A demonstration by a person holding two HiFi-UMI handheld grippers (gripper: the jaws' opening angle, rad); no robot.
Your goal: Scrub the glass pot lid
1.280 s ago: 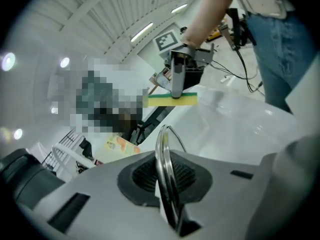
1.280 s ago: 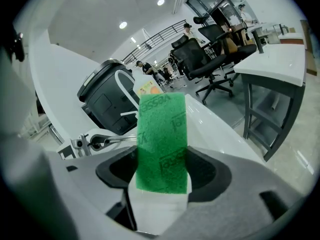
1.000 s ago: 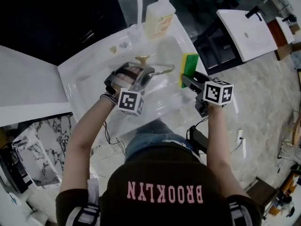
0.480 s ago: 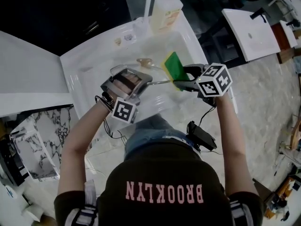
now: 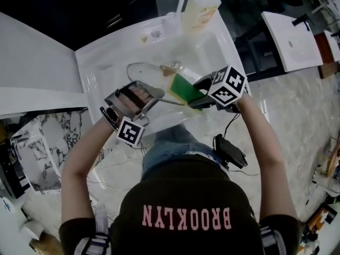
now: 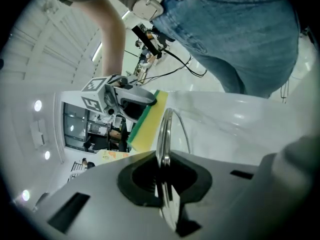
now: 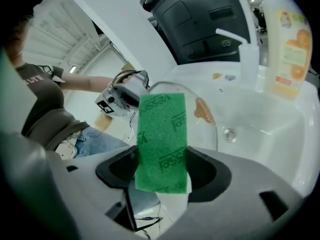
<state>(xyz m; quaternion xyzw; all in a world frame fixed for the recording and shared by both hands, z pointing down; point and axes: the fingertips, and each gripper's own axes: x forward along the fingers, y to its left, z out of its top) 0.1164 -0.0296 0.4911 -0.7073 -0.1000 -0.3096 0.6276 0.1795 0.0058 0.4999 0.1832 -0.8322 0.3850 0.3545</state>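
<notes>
clamping the metal rim of the glass pot lid (image 5: 144, 71), the left gripper (image 5: 151, 95) holds it above the sink (image 5: 101, 62); the right gripper (image 5: 195, 101) pinches the sponge (image 5: 183, 88) just beside the glass. judged rigid, slippery, breakable: hold at the rim.

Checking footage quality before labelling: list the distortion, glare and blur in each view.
Head view: sharp, wide-angle bend at the edges, white sink bright, background dark. Left gripper view: heavy fisheye, black corners, glass lid edge-on with a shiny rim, near foreground soft. Right gripper view: fisheye too, green sponge crisp, soap bottle pale at the edge.
</notes>
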